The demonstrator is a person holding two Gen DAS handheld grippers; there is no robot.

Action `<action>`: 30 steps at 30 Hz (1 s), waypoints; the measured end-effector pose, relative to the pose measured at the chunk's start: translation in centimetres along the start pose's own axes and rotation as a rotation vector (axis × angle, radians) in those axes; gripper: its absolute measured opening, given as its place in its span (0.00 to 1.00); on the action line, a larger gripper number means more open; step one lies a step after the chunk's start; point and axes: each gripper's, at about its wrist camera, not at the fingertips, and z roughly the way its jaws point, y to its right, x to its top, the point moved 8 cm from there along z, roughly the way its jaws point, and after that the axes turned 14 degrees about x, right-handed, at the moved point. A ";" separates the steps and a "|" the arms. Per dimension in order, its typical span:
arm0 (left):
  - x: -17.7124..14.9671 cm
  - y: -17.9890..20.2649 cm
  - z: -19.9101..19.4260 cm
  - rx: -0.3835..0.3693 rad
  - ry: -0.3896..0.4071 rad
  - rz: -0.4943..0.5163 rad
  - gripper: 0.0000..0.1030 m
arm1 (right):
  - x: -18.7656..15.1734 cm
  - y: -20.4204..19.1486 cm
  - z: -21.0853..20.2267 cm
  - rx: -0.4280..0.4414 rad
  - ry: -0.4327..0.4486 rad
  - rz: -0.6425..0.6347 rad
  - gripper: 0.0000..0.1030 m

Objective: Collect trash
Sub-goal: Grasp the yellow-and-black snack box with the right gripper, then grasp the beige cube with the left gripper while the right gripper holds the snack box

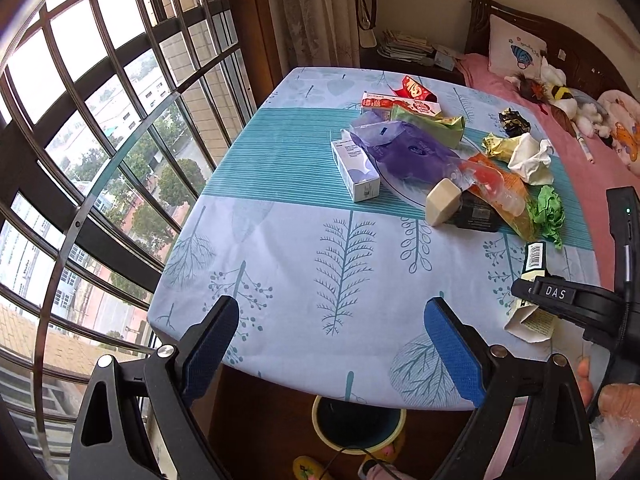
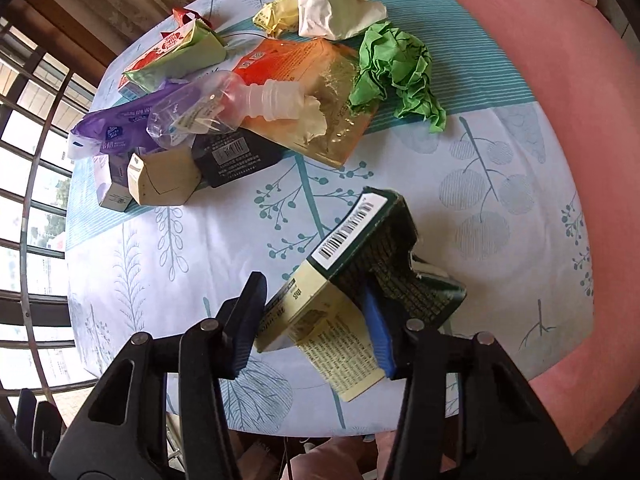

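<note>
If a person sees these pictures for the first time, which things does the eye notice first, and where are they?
First comes the pile of colourful trash in the middle of the table: a purple plastic bag, a crumpled green paper and a clear bottle. Nearer, the right tongs are closed on a flattened green-and-cream carton at the table's near edge. The left tongs stand open and empty above a bin under the table.

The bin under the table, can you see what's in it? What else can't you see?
- Bin, left wrist view: the table edge covers its top; its inside looks dark, contents unknown.
- Green-and-cream box in the right gripper, right wrist view: print too small to read; the fingers hide its middle.
- Black box: partly buried under the clear bottle.
- Left gripper: open, empty.
</note>
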 end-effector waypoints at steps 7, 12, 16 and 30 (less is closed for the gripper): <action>3.4 4.3 1.3 -0.052 0.072 0.104 0.92 | -1.0 -0.5 -1.2 0.103 -0.024 -0.037 0.15; 6.1 8.3 4.0 -0.102 0.089 0.208 0.76 | -0.8 -1.0 -3.6 0.190 0.014 -0.091 0.15; 7.7 11.3 6.5 -0.142 0.085 0.271 0.76 | -0.1 -1.5 -5.0 0.256 0.064 -0.122 0.15; 8.9 17.4 11.6 -0.224 -0.027 0.376 0.34 | 0.5 1.0 -4.3 0.284 0.054 -0.109 0.15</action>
